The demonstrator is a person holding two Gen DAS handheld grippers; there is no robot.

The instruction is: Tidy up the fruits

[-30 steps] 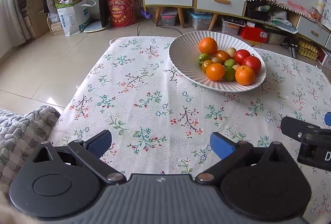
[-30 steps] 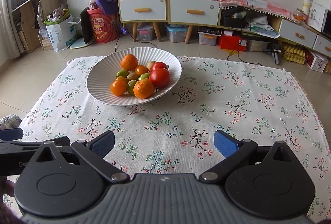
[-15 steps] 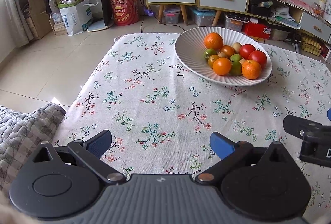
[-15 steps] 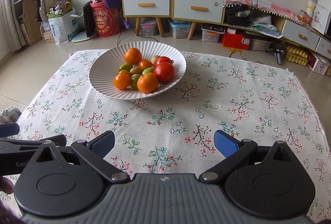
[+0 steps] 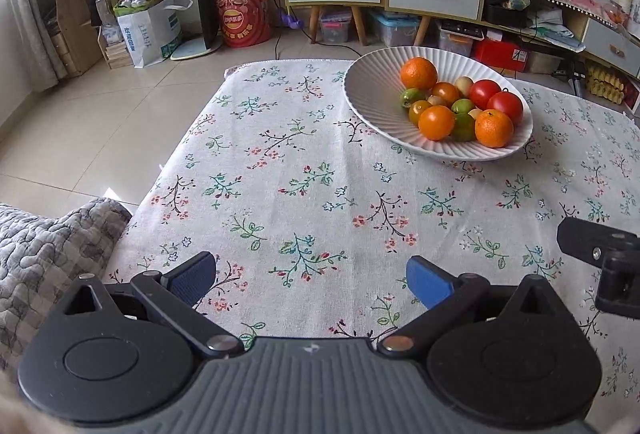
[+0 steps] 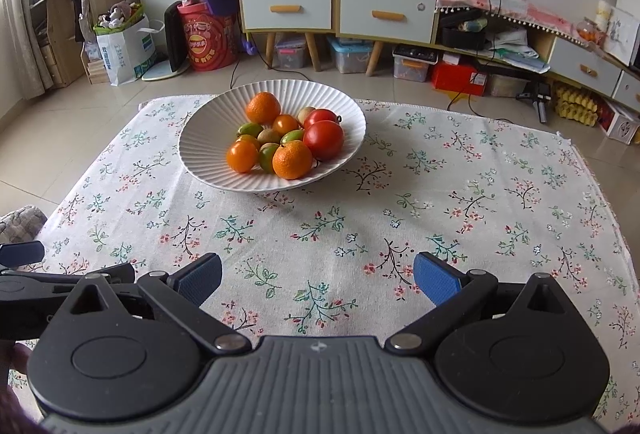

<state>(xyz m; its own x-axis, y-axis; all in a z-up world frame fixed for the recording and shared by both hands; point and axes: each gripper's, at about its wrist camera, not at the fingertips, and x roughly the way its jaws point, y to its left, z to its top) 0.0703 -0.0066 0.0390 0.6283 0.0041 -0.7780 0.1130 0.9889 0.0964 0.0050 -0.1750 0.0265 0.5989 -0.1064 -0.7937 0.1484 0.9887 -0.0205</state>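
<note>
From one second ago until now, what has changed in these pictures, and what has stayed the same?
Both cameras moved: the white bowl now sits lower in each view. The left gripper and the right gripper keep their jaws wide open with nothing between them; neither has taken or released anything. The fruits, such as the front orange and the large tomato, lie in the same arrangement, and the floral tablecloth is unchanged.

Both the left gripper (image 5: 311,280) and right gripper (image 6: 318,280) are showing black linkages, silver pivot screws, blue ribbed pads (image 6: 436,280) and grey ridged bodies.
</note>
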